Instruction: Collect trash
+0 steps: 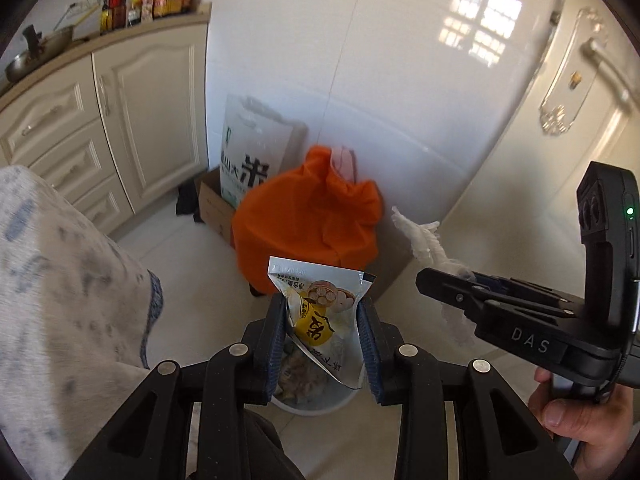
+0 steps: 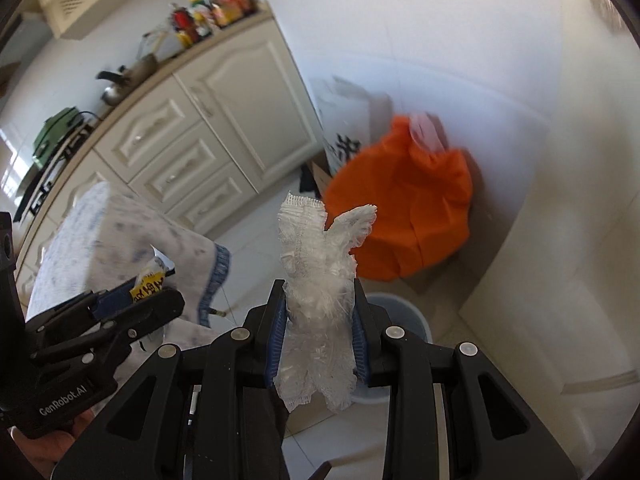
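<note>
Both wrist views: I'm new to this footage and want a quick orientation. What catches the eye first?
The big orange bag on the floor against the white wall stands out most. In front of it, the left gripper pinches a silver and yellow food wrapper above a white bin. The right gripper clamps a crumpled clear plastic film above that bin.

My left wrist camera looks forward and down along its own fingers, close over a white bin [image 1: 320, 402] on the floor, with the right gripper [image 1: 430, 280] entering from the right edge. My right wrist camera sits just as close behind its fingers, tilted, catching the left gripper [image 2: 160, 294] at lower left. Both face the same kitchen corner: orange bag [image 1: 306, 224] [image 2: 412, 208], cream cabinets [image 1: 120, 120] [image 2: 224, 120], white tiled wall [image 1: 360, 60] [image 2: 400, 20].
</note>
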A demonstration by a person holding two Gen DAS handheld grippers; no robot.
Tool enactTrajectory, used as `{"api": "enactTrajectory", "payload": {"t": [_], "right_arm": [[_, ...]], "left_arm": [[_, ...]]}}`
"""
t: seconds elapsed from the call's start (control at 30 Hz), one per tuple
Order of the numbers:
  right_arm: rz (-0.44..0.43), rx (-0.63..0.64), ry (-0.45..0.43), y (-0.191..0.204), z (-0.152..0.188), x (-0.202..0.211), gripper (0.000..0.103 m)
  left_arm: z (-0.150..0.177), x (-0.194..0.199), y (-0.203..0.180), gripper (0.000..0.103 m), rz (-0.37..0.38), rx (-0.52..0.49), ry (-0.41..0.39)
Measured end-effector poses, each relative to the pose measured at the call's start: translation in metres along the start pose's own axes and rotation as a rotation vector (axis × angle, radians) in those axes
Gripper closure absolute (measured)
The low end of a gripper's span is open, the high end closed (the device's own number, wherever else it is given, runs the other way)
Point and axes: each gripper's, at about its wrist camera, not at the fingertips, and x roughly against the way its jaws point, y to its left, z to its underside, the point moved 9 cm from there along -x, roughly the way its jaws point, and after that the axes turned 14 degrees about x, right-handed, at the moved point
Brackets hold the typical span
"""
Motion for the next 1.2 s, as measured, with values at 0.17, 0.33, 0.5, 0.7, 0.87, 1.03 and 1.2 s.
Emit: {"api": "enactTrajectory", "payload": {"t": [0.17, 0.33, 0.5, 0.7, 0.87, 1.03, 1.2], "right_arm": [[-0.015, -0.055, 0.059, -0.015, 0.017, -0.036, 0.071], [-0.021, -0.099, 0.101, -0.029, 0.033, -0.054, 0.052], [-0.010, -0.150, 0.093, -0.042, 0.039, -0.051, 0.004], [0.037, -0.181, 0.075, -0.053, 0.037, -0.038, 0.000], [0.040, -0.161, 0.040, -0.042, 0.023, -0.018, 0.000], [0.039, -0.123, -0.003, -0.019, 0.004, 0.005, 0.000], [0.040, -0.060, -0.065, 0.017, -0.022, 0.035, 0.000]], "left_arm": [[-0.005, -0.049, -0.002, 0.058, -0.071, -0.014, 0.085], [-0.028, -0.082, -0.018, 0.024, -0.131, -0.033, 0.113], [-0.029, -0.074, -0.027, 0.006, -0.178, -0.024, 0.074], [-0.026, -0.051, -0.021, 0.002, -0.168, -0.018, 0.022], [-0.028, -0.011, -0.023, 0.001, -0.136, -0.002, -0.042], [-0.028, 0.040, -0.013, 0.001, -0.104, 0.013, -0.115], [-0.024, 0.099, 0.005, 0.001, -0.095, 0.040, -0.197]]}}
